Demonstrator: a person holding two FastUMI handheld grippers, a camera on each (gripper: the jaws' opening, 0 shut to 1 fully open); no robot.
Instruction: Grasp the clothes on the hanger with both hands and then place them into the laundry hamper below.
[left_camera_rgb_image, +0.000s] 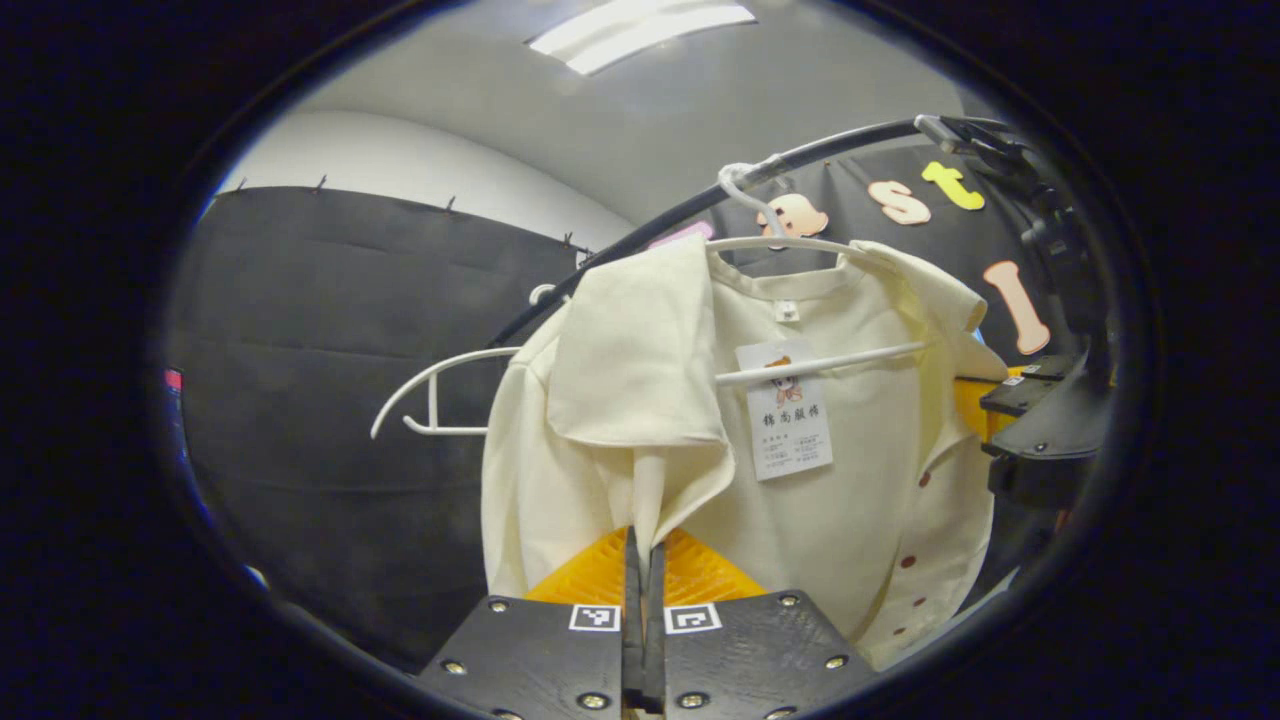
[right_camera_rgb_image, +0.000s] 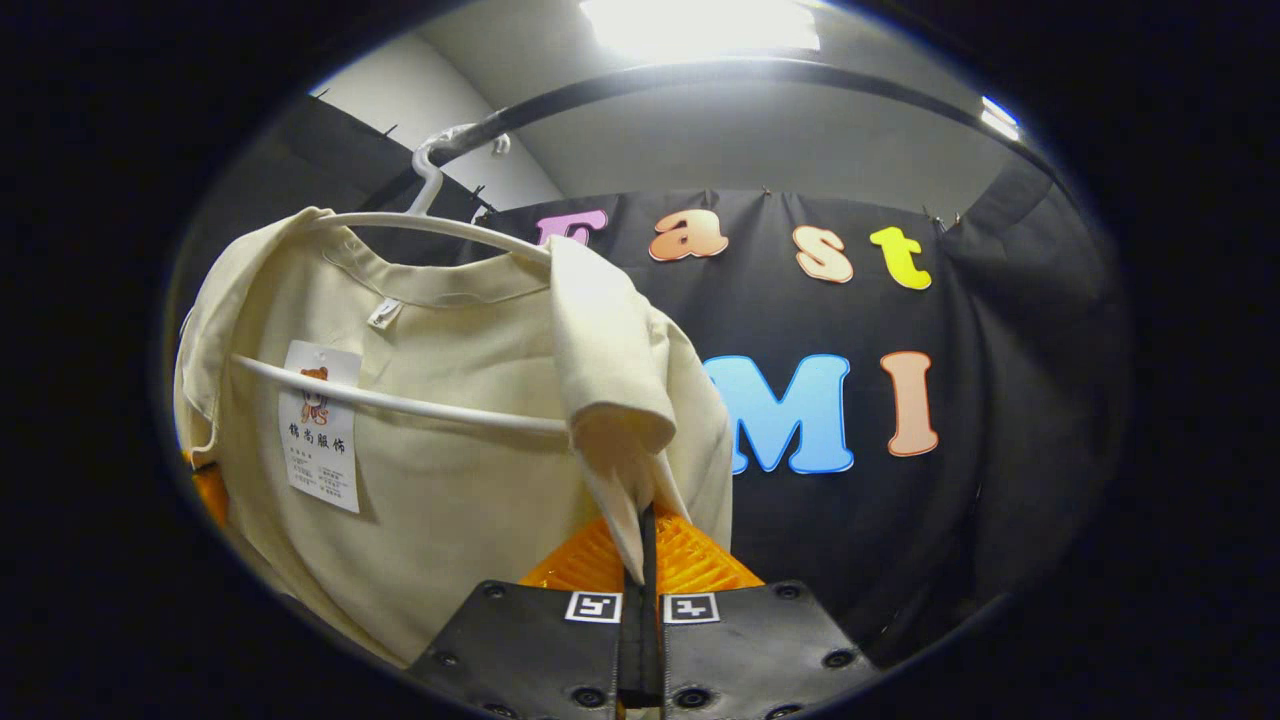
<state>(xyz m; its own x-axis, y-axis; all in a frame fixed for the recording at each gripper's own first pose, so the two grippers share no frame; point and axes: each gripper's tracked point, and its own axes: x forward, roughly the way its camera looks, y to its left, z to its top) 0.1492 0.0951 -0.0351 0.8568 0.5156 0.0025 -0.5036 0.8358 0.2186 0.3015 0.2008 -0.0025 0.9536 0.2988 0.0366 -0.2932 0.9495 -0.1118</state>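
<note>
We see the cream shirt (left_camera_rgb_image: 860, 450) hanging on the white hanger (left_camera_rgb_image: 800, 242), under the rail (left_camera_rgb_image: 680, 215). Our left hand-held gripper (left_camera_rgb_image: 645, 545) pinches one sleeve; our right hand-held gripper (right_camera_rgb_image: 645, 530) pinches the other.

both views close, upward, sharing the shirt (left_camera_rgb_image: 800, 470) (right_camera_rgb_image: 440, 500)

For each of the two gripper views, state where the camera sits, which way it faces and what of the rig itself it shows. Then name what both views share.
Left gripper view: rides on the left gripper, looking up at the cream shirt; its fingers pinch a sleeve; the right gripper shows at the far edge.
Right gripper view: rides on the right gripper, looking up at the shirt's other sleeve, its fingers shut on it.
Shared: the shirt, its white hanger, paper tag and black rail.
</note>
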